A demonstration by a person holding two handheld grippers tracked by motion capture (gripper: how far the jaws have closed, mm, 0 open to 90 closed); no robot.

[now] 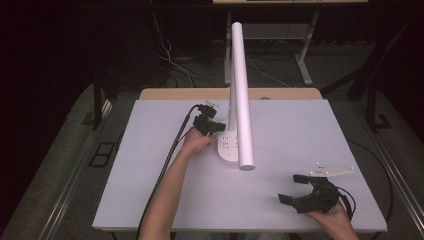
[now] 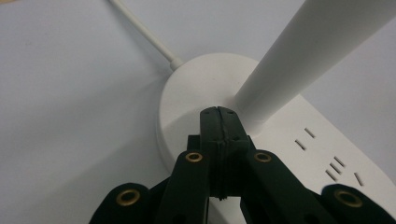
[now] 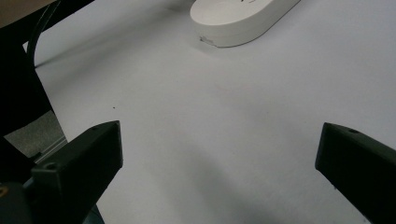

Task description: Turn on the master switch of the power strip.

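White lamp base [image 3: 243,18] is cut off by the top edge in the right claw view. In the left claw view, the lamp's tube [image 2: 322,51] runs out of frame; socket slots [image 2: 334,161] blurred.

1. The high view is dim and grainy: the bench [image 1: 280,150] is the one evenly lit pale area, and the room beyond its far edge drops to near black.
2. The white lamp [image 1: 240,95] is the brightest thing, with soft edges.
3. In the left gripper view the black jaws close to the lens are blurred.
4. In the right gripper view, soft shadows cross the bench toward the lamp base [image 3: 238,18].
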